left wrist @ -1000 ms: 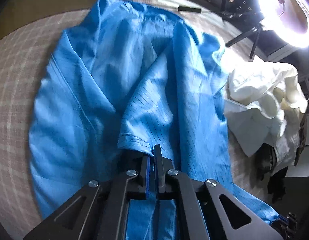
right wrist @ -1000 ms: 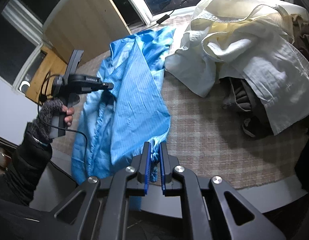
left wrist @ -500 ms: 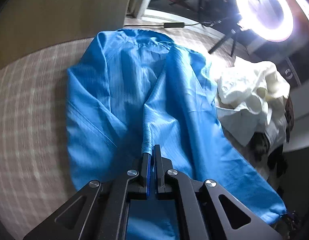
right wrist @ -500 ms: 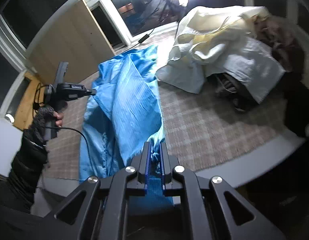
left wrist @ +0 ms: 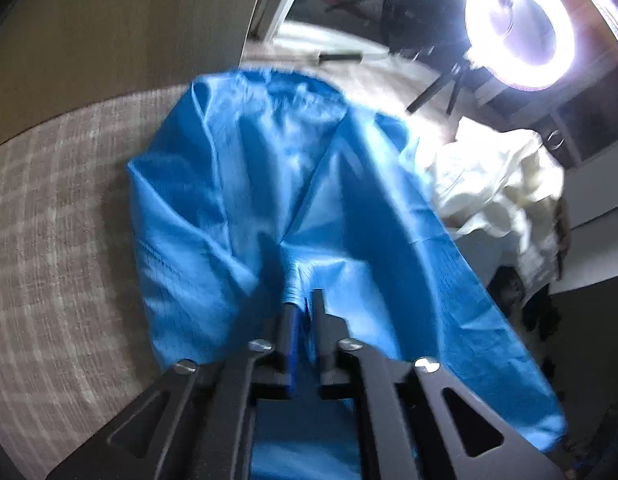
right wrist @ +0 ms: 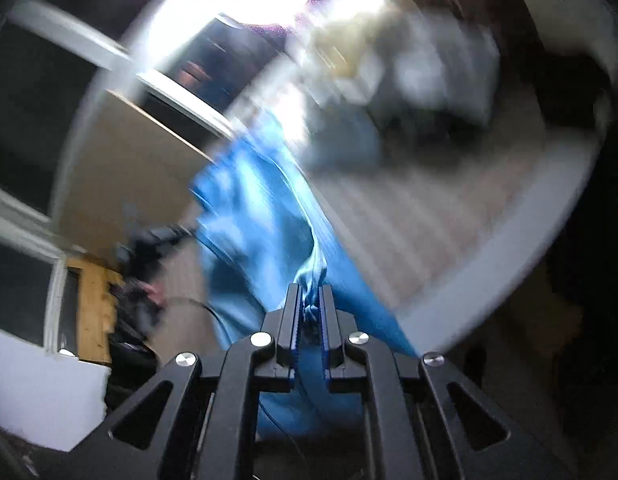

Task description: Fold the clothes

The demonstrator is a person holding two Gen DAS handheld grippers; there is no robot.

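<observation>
The left tool (left wrist: 301, 308) was clamped on a hemmed edge of the blue garment (left wrist: 269, 184), and the right tool (right wrist: 309, 304) was pinched tight on a bunched corner of the same cloth (right wrist: 261, 216). Holding two separate points likely let the person stretch the fabric taut, so it hung in a long sloping sheet from the tools down to the surface (left wrist: 49, 208), where its far end lay. That surface wore a beige checked cloth. Just beside the blue garment sat a heap of cream and white clothes (left wrist: 497, 176), with darker items at its edge. A ring light (left wrist: 521, 36) glared above, near a window; the right view was badly blurred.
</observation>
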